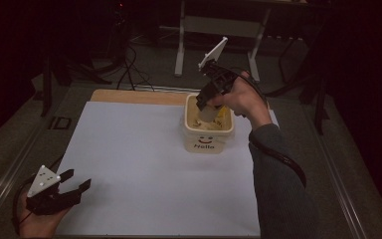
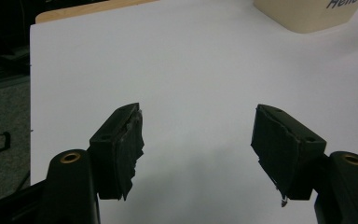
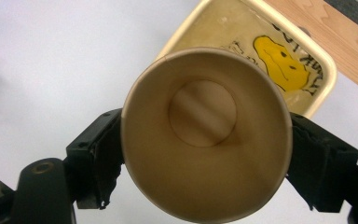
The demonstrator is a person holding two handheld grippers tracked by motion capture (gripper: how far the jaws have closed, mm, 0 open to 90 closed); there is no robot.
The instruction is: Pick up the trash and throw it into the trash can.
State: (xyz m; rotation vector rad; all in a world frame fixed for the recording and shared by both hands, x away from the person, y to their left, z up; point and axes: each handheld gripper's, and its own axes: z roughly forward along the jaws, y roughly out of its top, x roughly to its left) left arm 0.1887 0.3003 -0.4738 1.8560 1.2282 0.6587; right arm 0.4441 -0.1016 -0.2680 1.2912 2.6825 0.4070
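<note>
likely risk: right gripper (image 3: 205,154) clamps the paper cup (image 3: 205,135) above the bin (image 1: 209,130), and squeezing harder could buckle it; left gripper (image 2: 198,140) idles apart on the sheet (image 1: 129,159).

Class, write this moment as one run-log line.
right gripper: shut on paper cup, above cream bin | left gripper: open, idle over white sheet

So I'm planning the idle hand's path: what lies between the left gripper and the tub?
Only bare white sheet lies between the left gripper and the tub, as the high view shows.
</note>
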